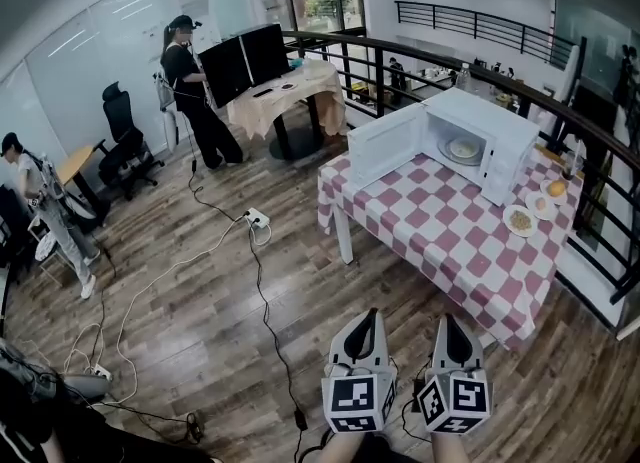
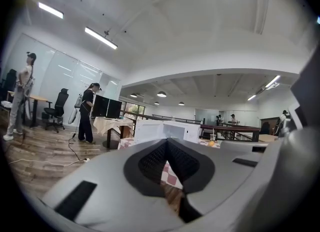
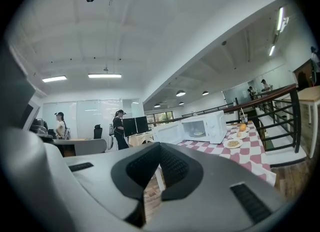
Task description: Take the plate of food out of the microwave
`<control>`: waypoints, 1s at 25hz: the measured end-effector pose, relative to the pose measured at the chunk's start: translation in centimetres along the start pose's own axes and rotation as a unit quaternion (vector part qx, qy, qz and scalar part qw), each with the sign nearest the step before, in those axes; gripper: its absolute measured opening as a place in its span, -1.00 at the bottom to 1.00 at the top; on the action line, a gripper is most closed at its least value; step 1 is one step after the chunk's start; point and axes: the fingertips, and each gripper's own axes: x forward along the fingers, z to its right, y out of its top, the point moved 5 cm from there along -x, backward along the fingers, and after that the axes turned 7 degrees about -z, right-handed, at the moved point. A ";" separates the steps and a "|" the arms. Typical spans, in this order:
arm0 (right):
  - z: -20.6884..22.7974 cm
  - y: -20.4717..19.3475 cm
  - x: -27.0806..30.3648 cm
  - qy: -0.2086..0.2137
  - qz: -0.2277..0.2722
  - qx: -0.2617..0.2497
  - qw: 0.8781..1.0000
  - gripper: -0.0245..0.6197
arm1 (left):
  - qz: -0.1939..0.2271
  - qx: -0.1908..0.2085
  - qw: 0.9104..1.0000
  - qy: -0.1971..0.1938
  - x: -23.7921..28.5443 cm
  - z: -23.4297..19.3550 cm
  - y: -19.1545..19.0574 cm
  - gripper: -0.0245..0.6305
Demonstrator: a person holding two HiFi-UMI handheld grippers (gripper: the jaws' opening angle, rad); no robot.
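The left claw point(image 1: 369, 319) and right claw point(image 1: 446, 323) are both pressed together and empty, over the wooden floor point(image 1: 200, 291), well apart from the checkered table point(image 1: 420, 236). The plate of food point(image 1: 463, 149) sits inside the white microwave point(image 1: 500, 121) on that table, whose door point(image 1: 385, 143) is swung open.

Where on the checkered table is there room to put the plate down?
The wide stretch of checkered cloth in front of the open microwave, out to the table's near edge, is bare. The end right of the microwave is crowded: two small plates and an orange sit there.
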 end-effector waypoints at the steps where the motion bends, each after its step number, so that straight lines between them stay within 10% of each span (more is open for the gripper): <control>1: 0.0 0.0 0.2 0.001 -0.001 0.002 1.000 -0.94 | -0.001 0.001 1.000 0.003 0.1 -0.1 0.0 -0.90; 25: 0.3 3.8 17.3 -0.050 0.003 0.008 0.999 -0.94 | -0.008 0.003 0.998 -0.056 17.3 -7.5 4.3 -0.90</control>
